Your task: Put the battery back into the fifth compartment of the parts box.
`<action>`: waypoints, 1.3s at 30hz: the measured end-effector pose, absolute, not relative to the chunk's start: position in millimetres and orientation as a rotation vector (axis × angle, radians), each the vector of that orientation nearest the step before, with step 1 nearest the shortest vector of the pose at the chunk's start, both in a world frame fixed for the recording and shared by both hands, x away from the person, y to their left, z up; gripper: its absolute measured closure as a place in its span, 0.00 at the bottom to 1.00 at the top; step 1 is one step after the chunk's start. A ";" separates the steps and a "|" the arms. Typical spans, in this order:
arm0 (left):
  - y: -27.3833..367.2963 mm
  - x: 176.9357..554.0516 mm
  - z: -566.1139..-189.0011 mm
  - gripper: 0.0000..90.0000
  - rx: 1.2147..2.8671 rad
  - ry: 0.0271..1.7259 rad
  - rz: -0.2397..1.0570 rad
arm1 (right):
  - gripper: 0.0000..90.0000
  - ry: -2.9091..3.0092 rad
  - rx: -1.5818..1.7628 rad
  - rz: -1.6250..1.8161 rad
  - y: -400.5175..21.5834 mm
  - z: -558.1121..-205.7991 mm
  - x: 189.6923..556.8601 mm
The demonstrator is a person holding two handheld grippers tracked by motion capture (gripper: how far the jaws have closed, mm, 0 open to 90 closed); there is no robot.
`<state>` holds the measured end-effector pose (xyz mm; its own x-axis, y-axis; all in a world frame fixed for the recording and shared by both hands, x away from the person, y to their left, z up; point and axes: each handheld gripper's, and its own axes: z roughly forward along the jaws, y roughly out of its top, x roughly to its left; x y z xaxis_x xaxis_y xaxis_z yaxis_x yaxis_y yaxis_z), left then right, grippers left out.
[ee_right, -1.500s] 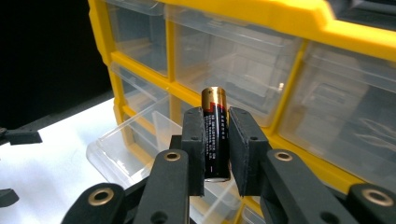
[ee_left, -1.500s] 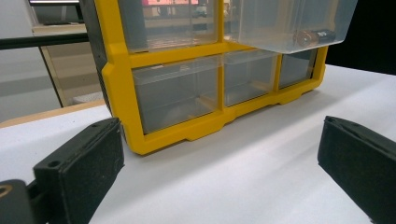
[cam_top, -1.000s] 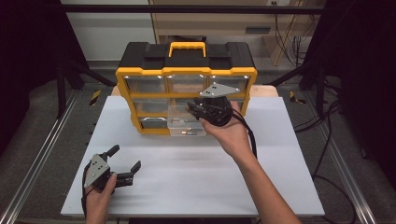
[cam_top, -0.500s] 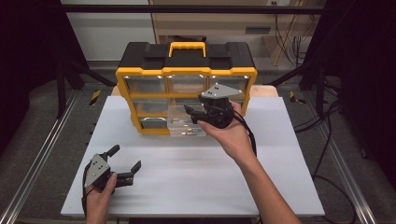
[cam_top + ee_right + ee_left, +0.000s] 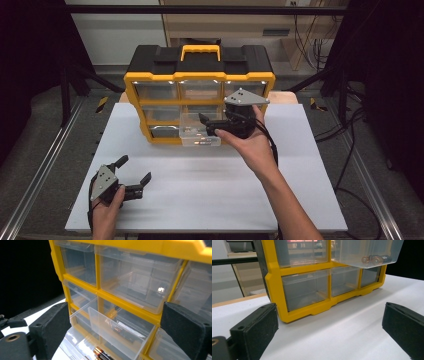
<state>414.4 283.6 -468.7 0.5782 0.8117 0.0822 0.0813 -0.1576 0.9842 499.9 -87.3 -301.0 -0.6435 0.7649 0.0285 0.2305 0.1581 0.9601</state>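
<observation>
Sticking out of the organizer's [image 5: 200,80] middle column, the clear drawer [image 5: 199,131] hangs over the white table [image 5: 210,195]; its contents are hard to make out beyond a battery end [image 5: 100,353], cut off below. My right gripper [image 5: 209,125] has just been opening, jaws wide, nothing between. My left gripper [image 5: 134,172] rests well apart, jaws spread.

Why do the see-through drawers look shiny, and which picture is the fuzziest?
Right gripper view: a bright glare spot sits on a clear drawer front of the yellow organizer, and the near black jaws look soft. Left gripper view: the pulled-out drawer is hazy. High view: soft overall, with pale reflections along the top drawers and darkness around the white table.
</observation>
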 end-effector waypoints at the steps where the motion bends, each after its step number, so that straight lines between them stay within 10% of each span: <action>1: 283.5 414.4 -468.7 0.00 1.620 0.764 0.765 | 0.08 1.963 0.940 1.506 -88.4 -300.7 499.3; 39: 284.1 413.4 -469.1 0.00 1.620 0.771 0.756 | 0.06 1.780 0.919 1.588 -172.4 -305.3 471.3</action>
<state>413.4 284.1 -469.1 0.5794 0.8118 0.0732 0.0897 -0.1527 0.9842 471.3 -172.4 -305.3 -0.5963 0.8023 0.0251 0.1158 0.0550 0.9917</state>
